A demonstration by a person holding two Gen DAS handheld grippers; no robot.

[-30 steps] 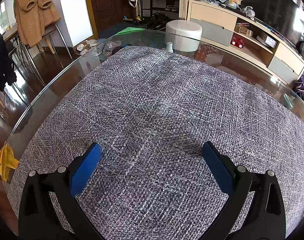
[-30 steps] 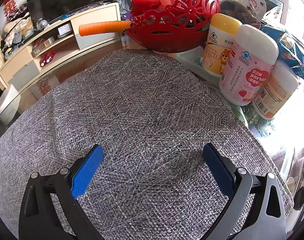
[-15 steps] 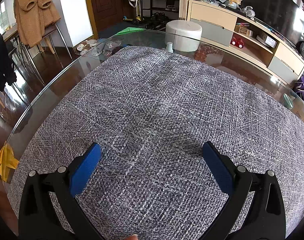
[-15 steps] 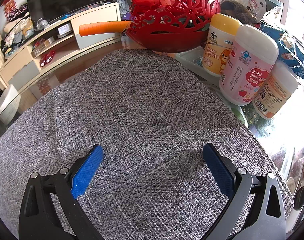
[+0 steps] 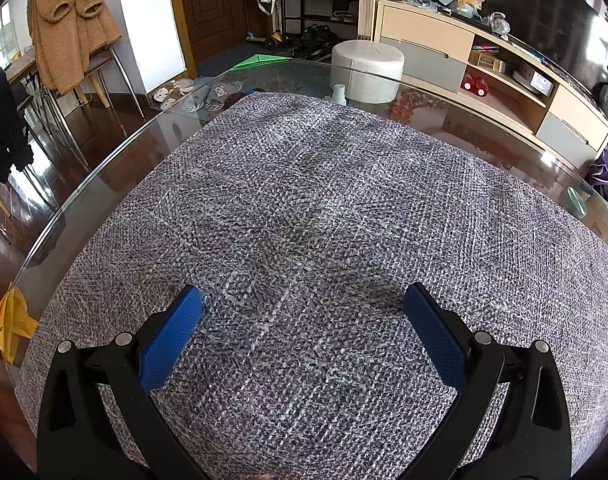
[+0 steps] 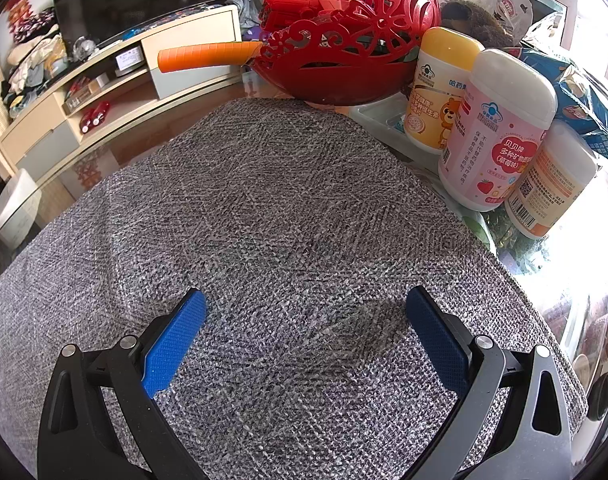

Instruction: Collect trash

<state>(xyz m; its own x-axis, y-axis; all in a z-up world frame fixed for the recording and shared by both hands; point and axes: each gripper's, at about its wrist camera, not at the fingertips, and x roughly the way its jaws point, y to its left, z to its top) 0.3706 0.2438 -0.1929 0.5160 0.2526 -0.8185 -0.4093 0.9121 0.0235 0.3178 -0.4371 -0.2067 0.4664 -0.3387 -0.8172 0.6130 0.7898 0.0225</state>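
While both my left gripper point(image 5: 301, 306) and right gripper point(image 6: 304, 308) hover with jaws wide apart over the bare grey woven cloth point(image 5: 324, 208) — no trash in either view — I risk sweeping right and toppling the 3 supplement bottles point(image 6: 500, 132).

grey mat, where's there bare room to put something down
The grey mat is bare between the right gripper and the red basket, and ahead of the left gripper. It is crowded along the right edge, by the pink bottle and yellow-capped bottle.
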